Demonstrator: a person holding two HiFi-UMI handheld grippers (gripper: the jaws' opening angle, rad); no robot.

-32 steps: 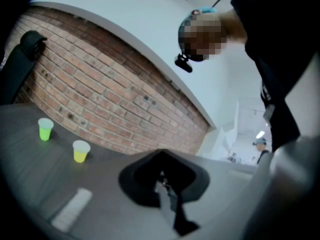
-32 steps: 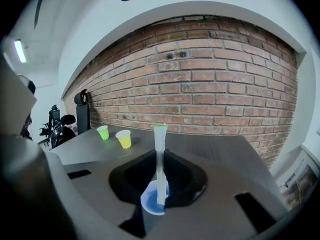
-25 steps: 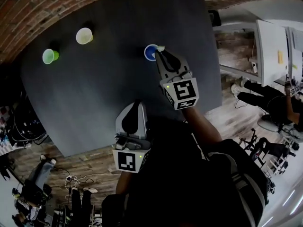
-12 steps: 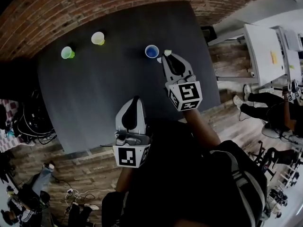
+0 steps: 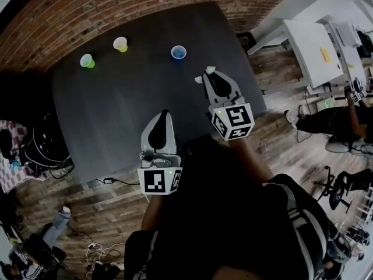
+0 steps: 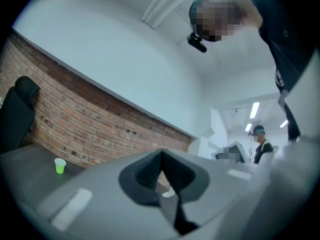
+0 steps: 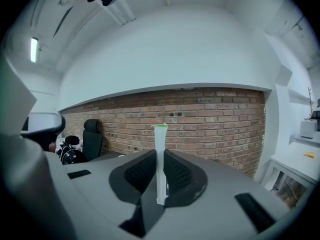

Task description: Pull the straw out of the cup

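So the right gripper has the straw pinched between its fingers. It's a white straw with a green top end, standing pretty much upright in the right gripper view, poking up past the fingertips. From the head view the straw is fully out of the blue cup. The cup sits on the dark tabletop near the far edge, and the gripper with the straw hangs in the air well apart from it, closer to the person.

The left gripper is held low near the person's body, fingers clenched together with nothing between them.

Two more cups sit to the left of the blue one, a yellow cup and a green cup. A brick wall runs behind the tabletop
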